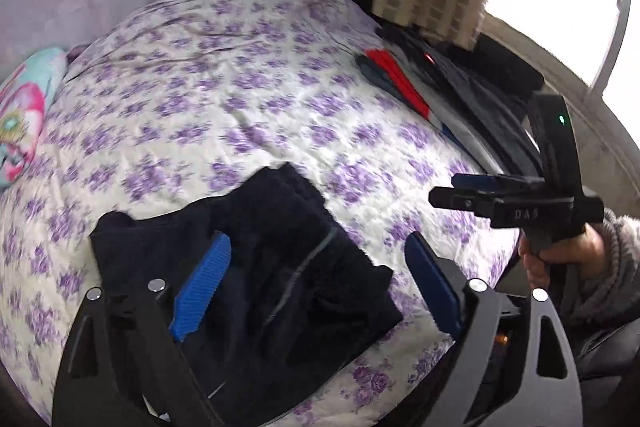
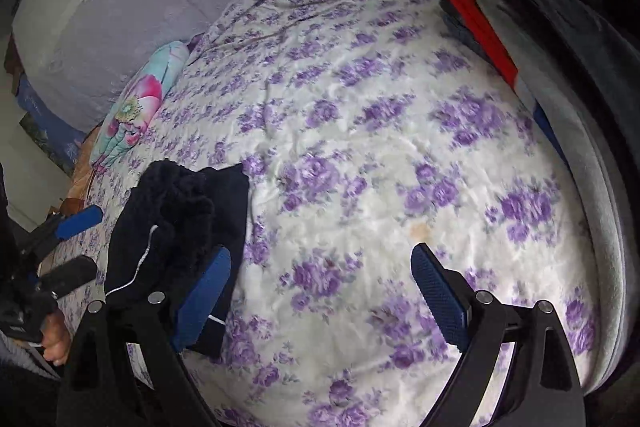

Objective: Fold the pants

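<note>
Bed (image 1: 248,75) with purple-floral cover fills most of both frames; wide bare stretch across centre and upper part, nothing on it. Stack of dark, red and grey fabric (image 1: 404,87) runs along the right edge in the left wrist view, upper right in the right wrist view. Floral pillow (image 1: 24,115) at far left edge.

Pants (image 1: 256,263), dark navy, folded into a compact bundle at lower centre of the left wrist view, near the bed's front edge. Long axis runs lower-left to upper-right, narrower end pointing up-frame. In the right wrist view they sit lower left (image 2: 180,231), bunched, with a white drawstring (image 2: 140,259) trailing down.

Left gripper (image 1: 316,283): jaws spread wide, straddling the bundle, left pad over the fabric, gripping nothing. Contact with cloth unclear.

Right gripper (image 2: 320,295): jaws wide apart over bare cover, empty; left pad beside the pants' edge. In the left wrist view it shows at right (image 1: 460,191), hand (image 1: 560,255) wrapped around the handle.
</note>
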`<state>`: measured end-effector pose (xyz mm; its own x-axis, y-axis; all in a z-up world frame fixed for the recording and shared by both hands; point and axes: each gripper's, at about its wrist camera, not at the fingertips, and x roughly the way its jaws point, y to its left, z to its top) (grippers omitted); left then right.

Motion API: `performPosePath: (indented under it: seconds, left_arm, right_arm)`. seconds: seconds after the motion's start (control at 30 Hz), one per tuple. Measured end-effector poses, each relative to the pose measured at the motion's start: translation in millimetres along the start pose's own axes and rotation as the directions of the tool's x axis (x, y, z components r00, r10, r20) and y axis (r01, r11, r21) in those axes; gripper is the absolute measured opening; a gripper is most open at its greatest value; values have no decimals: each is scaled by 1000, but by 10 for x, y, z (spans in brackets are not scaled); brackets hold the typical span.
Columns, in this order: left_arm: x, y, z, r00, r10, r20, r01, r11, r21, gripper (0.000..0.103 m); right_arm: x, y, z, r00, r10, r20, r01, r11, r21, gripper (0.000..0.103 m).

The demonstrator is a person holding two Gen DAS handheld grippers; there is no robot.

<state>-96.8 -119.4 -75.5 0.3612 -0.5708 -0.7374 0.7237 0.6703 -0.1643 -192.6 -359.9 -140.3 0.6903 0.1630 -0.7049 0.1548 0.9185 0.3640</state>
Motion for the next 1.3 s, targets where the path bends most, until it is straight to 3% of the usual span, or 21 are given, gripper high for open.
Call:
performPosePath:
  seconds: [0.13,0.23,0.3,0.4,0.47,0.53,0.6,0.67,0.7,0.73,0.77,0.87,0.97,1.03,1.1,1.17,1.3]
  left_arm:
    - [-89,738,-149,995,86,-58,-97,968,-232,90]
    - [85,906,-417,987,68,-145,-102,965,-243,90]
    - [294,816,-577,975,9,-222,-52,981,-189,90]
    - [574,616,-847,939,90,-333,-100,995,-12,90]
    - [564,542,-896,941,112,-319,-102,994,49,91]
    - [515,579,-896,947,81,-312,-75,997,31,91]
    - [453,664,-897,952,43,-303,-49,999,-11,90]
    - [387,739,-890,956,17,-294,-30,999,-41,90]
    - [338,777,-878,959,6,-283,-23,998,-56,90]
    - [276,813,-860,964,3,-265,-23,997,-72,90]
    - [184,845,-838,971,4,-241,-28,995,-93,90]
    - [-94,924,-703,989,-64,-131,43,986,-162,90]
    - [-65,901,-546,988,-117,-99,100,981,-168,90]
    - [152,794,-518,980,-139,-144,119,984,-136,90]
    - [428,644,-560,959,-163,-233,147,985,-88,90]
    - [714,526,-676,936,-105,-336,105,994,-18,91]
    - [737,498,-690,934,-96,-345,104,995,6,96]
  right_arm:
    - [8,690,287,990,132,49,-120,974,-191,92]
    - [152,927,428,939,342,-28,-343,930,-136,92]
    - [294,959,428,916,391,-89,-397,916,-63,89]
    - [440,970,304,919,355,-171,-369,928,-55,81]
    - [515,977,215,927,311,-210,-332,941,-72,79]
    - [603,976,179,930,295,-220,-318,945,-76,76]
    - [699,1026,163,922,294,-253,-319,945,-66,54]
    - [740,1091,139,933,242,-268,-281,952,-120,46]
    - [719,1089,141,937,228,-265,-270,953,-134,32]
    - [653,1065,160,933,251,-256,-288,951,-116,30]
    - [527,1053,188,930,282,-235,-312,945,-102,20]
    - [235,1064,154,917,301,-261,-341,932,-122,18]
    - [448,830,-167,901,250,-354,-281,959,-40,18]
    - [547,682,-307,892,270,-363,-278,960,30,18]
    - [539,596,-298,889,301,-346,-291,953,82,19]
    - [509,615,-266,885,307,-349,-303,951,68,24]
    - [322,640,-25,910,310,-276,-316,948,23,30]
